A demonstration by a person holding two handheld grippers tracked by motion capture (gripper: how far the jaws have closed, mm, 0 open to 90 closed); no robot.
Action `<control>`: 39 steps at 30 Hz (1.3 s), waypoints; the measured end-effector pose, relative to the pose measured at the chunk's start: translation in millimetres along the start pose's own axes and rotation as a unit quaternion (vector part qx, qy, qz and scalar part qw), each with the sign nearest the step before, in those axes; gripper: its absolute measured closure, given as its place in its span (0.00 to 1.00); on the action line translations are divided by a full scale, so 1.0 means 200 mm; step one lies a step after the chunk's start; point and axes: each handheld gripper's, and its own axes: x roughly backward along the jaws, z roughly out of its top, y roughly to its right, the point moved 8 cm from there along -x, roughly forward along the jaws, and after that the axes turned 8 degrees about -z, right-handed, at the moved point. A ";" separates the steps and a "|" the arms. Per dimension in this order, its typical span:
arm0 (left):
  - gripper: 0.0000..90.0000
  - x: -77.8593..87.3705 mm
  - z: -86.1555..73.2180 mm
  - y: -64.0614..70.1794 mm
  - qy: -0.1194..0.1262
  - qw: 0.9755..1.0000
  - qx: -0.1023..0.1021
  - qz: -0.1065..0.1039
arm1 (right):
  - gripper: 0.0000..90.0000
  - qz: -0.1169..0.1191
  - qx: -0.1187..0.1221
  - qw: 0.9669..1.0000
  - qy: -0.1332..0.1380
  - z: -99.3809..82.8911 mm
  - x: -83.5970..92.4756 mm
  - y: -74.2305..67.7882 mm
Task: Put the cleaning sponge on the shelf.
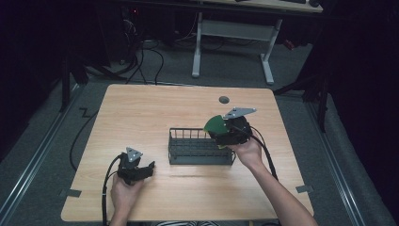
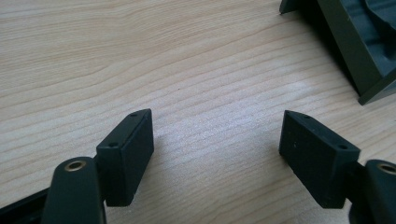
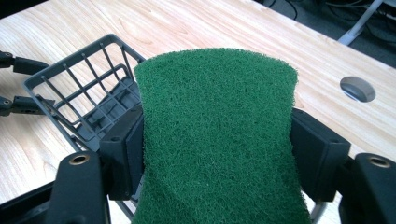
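I had the right gripper (image 1: 221,133) clamped on a green scouring pad (image 1: 215,124), its two black jaws pressing in on the pad's sides so that the pad pinched narrower between them. In the right gripper view the scouring pad (image 3: 217,135) rose up from between the jaws and hid much of what lay ahead. Below and to the left of those jaws I saw the dark wire basket (image 3: 79,88), its slatted wall and part of its floor showing past the pad's edge. From the high view, the gripper and pad hung over the right end of the basket (image 1: 200,150), at its far corner; I could not tell whether the pad touched the rim. Beyond the pad, off to the right of the jaws, a round grey grommet (image 3: 357,88) sat in the wooden table (image 3: 261,32).

My left gripper (image 1: 144,170) sat low over the table, well apart from the right one, with its jaws standing wide and nothing between them. In the left gripper view I saw bare wood grain between the jaws, and a corner of the basket (image 2: 355,51) ahead and to the right of them.
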 end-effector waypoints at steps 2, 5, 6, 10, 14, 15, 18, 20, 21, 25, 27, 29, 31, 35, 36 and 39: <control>0.30 0.00 0.00 0.00 0.000 1.000 0.000 0.000 | 0.33 -0.001 -0.001 1.000 -0.005 0.00 -0.01 -0.01; 0.30 0.00 0.00 0.00 0.000 1.000 0.000 0.000 | 0.32 -0.003 -0.003 1.000 -0.010 -0.01 -0.04 -0.01; 0.30 0.00 0.00 0.00 0.000 1.000 0.000 0.000 | 0.32 -0.003 -0.007 1.000 -0.012 -0.01 -0.04 -0.02; 0.30 0.00 0.00 0.00 0.000 1.000 0.000 0.000 | 0.32 -0.008 -0.008 1.000 -0.017 -0.01 -0.07 -0.02; 0.30 0.00 0.00 0.00 0.000 1.000 0.000 0.000 | 0.32 -0.017 -0.008 1.000 -0.023 -0.02 -0.09 -0.02; 0.30 0.00 0.00 0.00 0.000 1.000 0.000 0.000 | 0.32 -0.018 -0.008 1.000 -0.023 -0.02 -0.09 -0.02; 0.30 0.00 0.00 0.00 0.000 1.000 0.000 0.000 | 0.32 -0.024 -0.005 0.999 -0.025 -0.02 -0.10 -0.02; 0.30 0.00 0.00 0.00 0.000 1.000 0.000 0.000 | 0.32 -0.027 -0.005 0.999 -0.027 -0.03 -0.10 -0.03; 0.30 0.00 0.00 0.00 0.000 1.000 0.000 0.000 | 0.32 -0.029 -0.003 0.999 -0.028 -0.03 -0.11 -0.03; 0.30 0.00 0.00 0.00 0.000 1.000 0.000 0.000 | 0.32 -0.033 0.000 0.999 -0.032 -0.04 -0.11 -0.03; 0.30 0.00 0.00 0.00 0.000 1.000 0.000 0.000 | 0.32 -0.035 0.003 0.999 -0.033 -0.04 -0.12 -0.04; 0.30 0.00 0.00 0.00 0.000 1.000 0.000 0.000 | 0.32 -0.038 0.002 0.999 -0.035 -0.04 -0.12 -0.04; 0.30 0.00 0.00 0.00 0.000 1.000 0.000 0.000 | 0.32 -0.040 0.008 0.999 -0.036 -0.04 -0.13 -0.04; 0.30 0.00 0.00 0.00 0.000 1.000 0.000 0.000 | 0.32 -0.042 0.005 0.998 -0.035 -0.05 -0.14 -0.04; 0.30 0.00 0.00 0.00 0.000 1.000 0.000 0.000 | 0.32 -0.042 0.004 0.998 -0.035 -0.05 -0.14 -0.04; 0.30 0.00 0.00 0.00 0.000 1.000 0.000 0.000 | 0.32 -0.046 0.005 0.998 -0.032 -0.04 -0.14 -0.04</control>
